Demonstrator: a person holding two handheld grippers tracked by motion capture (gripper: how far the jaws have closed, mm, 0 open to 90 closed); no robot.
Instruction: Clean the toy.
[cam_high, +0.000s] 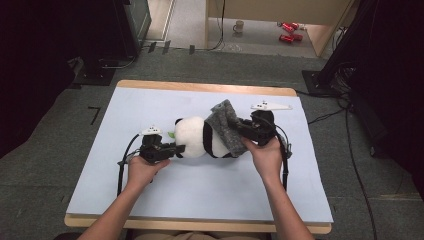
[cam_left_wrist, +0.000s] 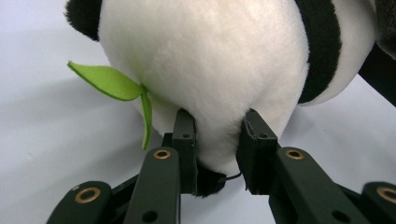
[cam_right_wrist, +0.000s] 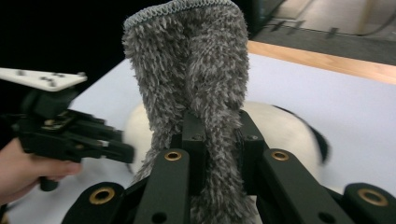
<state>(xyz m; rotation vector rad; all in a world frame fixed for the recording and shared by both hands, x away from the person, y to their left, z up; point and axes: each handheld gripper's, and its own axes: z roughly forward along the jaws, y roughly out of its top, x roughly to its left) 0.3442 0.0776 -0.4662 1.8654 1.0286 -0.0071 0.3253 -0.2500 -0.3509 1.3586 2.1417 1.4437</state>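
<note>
A black-and-white panda plush lies on its side on the pale blue table mat. My left gripper is shut on the plush's white rounded end; both pads press into the fur beside a green felt leaf. A grey shaggy cloth drapes over the plush's middle. My right gripper is shut on this cloth, which stands up between its jaws above the plush.
The wooden table edge runs along the far side of the mat. A mug and red items sit on the floor beyond. Cables trail on the grey carpet to the right.
</note>
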